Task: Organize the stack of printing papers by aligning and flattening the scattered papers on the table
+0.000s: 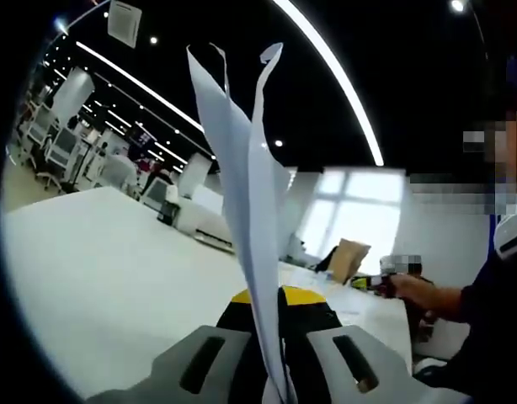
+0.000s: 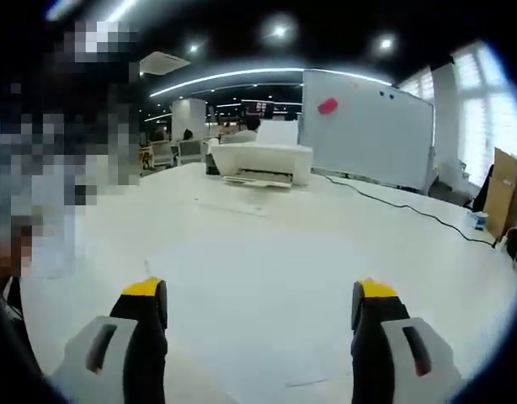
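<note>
In the left gripper view, my left gripper (image 1: 267, 303) is shut on a thin sheaf of white printing papers (image 1: 246, 185), held on edge. The sheets rise from between the yellow-tipped jaws and fan apart at the top. Behind them lies the white table (image 1: 98, 278). In the right gripper view, my right gripper (image 2: 258, 303) stands open above the white table (image 2: 267, 269), its two jaws wide apart with nothing between them. A faint sheet edge (image 2: 305, 383) shows on the table near the jaws.
A white printer (image 2: 263, 162) sits at the table's far side, with a whiteboard (image 2: 368, 126) behind it and a black cable (image 2: 410, 210) trailing right. A cardboard box (image 2: 501, 189) stands far right. A person's hand (image 1: 414, 290) reaches in at the right of the left gripper view.
</note>
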The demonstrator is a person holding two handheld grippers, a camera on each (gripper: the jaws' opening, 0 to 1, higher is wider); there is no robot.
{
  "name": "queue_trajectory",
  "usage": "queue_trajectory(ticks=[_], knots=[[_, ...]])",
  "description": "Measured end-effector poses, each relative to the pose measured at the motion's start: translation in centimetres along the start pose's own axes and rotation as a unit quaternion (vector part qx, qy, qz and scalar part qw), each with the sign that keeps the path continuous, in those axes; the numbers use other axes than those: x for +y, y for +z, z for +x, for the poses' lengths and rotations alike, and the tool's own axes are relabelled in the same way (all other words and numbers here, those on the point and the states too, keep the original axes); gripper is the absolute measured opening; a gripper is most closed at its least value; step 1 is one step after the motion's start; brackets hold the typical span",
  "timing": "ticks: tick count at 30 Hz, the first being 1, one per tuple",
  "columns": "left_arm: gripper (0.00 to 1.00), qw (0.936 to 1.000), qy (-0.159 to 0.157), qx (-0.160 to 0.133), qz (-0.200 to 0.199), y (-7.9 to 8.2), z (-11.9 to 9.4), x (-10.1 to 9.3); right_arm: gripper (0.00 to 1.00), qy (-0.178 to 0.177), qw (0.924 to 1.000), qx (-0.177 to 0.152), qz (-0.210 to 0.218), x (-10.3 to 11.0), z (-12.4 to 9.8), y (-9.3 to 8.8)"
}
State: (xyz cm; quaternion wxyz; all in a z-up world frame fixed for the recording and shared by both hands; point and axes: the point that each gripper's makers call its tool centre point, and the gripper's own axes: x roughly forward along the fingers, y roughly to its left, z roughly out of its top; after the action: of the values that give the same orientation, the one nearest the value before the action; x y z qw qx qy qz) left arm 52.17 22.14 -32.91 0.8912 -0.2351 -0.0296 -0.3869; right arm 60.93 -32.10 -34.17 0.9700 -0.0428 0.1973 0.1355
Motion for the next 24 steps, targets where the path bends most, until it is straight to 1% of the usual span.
queue_trajectory(ticks=[7, 11, 13, 24], knots=[[0.06, 1.0000, 0.000, -0.002, 0.000, 0.1, 0.0, -0.1, 0.85, -0.009, 0.9999, 0.004, -0.001, -1.7, 0.9, -0.3], [0.06, 1.0000, 0.000, -0.003, 0.000, 0.1, 0.0, 0.0, 0.84, -0.010, 0.9998, -0.013, -0.009, -2.4, 1.5, -0.2], [0.06, 1.0000, 0.000, -0.003, -0.001, 0.1, 0.0, 0.0, 0.83, -0.011, 0.9998, -0.015, -0.010, -2.8, 1.7, -0.2], [0.06, 1.0000, 0.001, -0.003, -0.001, 0.1, 0.0, 0.0, 0.83, -0.019, 0.9997, 0.009, -0.014, -4.8, 3.1, -1.9]])
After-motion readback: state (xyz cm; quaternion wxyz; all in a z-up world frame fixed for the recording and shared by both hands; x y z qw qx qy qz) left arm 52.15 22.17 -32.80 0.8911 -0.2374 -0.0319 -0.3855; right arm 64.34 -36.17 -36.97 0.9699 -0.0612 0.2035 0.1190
